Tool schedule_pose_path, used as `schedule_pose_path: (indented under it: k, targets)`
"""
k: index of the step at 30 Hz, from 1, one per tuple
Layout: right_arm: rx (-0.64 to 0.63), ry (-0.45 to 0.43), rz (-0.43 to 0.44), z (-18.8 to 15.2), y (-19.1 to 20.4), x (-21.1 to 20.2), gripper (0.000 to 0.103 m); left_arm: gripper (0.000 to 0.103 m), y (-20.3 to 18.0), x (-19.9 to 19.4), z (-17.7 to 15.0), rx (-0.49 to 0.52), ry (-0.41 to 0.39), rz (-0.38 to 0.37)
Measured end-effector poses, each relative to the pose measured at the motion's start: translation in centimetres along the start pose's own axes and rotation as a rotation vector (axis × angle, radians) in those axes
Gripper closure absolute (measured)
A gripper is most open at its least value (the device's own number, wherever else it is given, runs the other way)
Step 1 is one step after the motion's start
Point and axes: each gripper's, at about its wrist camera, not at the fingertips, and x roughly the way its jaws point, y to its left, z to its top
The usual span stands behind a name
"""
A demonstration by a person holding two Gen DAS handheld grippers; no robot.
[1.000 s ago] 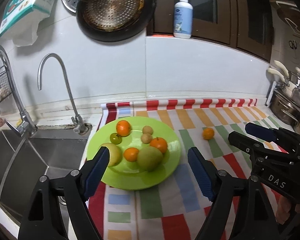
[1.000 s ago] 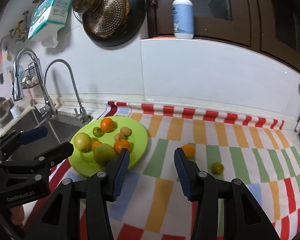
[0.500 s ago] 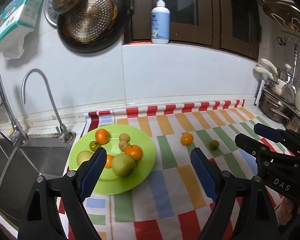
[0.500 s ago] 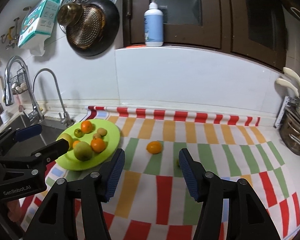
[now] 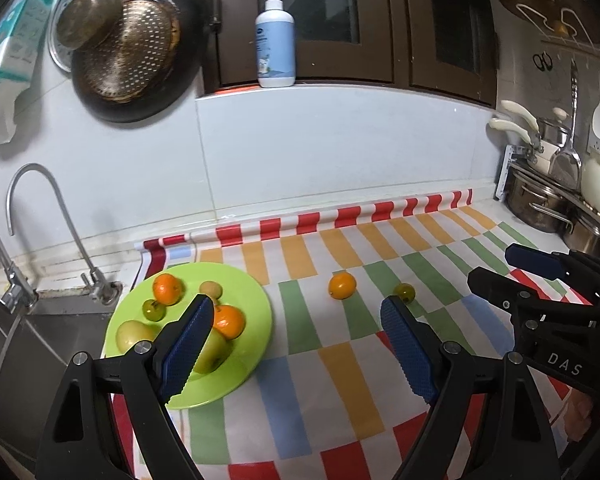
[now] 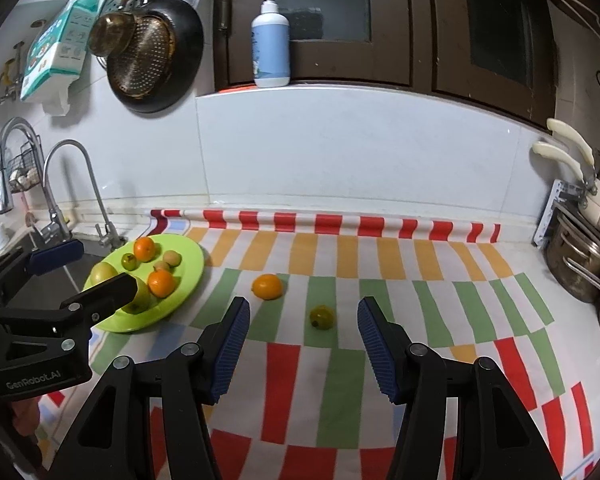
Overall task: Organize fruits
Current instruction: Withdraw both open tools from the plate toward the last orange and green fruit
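Mid-task, by the look of it: most fruit already gathered on the round lime-green plastic plate [image 6: 188, 276] at the left end of the table, beside the steel sink [image 5: 40, 344]. Two pieces left out on the striped, checked oilcloth [image 6: 340, 368]: a small round orange citrus fruit [image 6: 267, 286] and, just beside it to the right and nearer the cameras, a smaller yellow-green round fruit [image 6: 322, 317].

Right gripper [image 6: 303, 345] held low over the cloth, jaws wide apart and empty, the yellow-green fruit lying in line with the gap but not yet between the blue ribbed pads [image 6: 230, 350]. Left gripper [image 5: 300, 350] likewise spread and holding nothing, raised above the plate's near edge.

Likely next: advance and lower the right gripper until the pads flank the yellow-green fruit, close gently on so small and round a thing, likely to roll, then carry it left to the plate.

Hard to make out: kind of fruit for the little brownish ones on the plate. Large green fruit [image 5: 214, 350] partly covered by the left pad in the left view and by the left gripper's body in the right view. Any further fruit under the grippers' frames not visible. Pots at the far right cut off by the frame edge.
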Motion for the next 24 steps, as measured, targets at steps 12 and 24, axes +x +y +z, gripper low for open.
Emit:
schedule_pose_path:
  k: [12,24]
  targets:
    - [0.023,0.045,0.004,-0.3,-2.0,3.1,0.046,0.024,-1.4,3.7,0.4,0.069,0.021,-0.030]
    - [0.028,0.108,0.035,-0.2,-2.2,7.5,0.046,0.031,-1.2,8.5,0.6,0.084,0.070,-0.081]
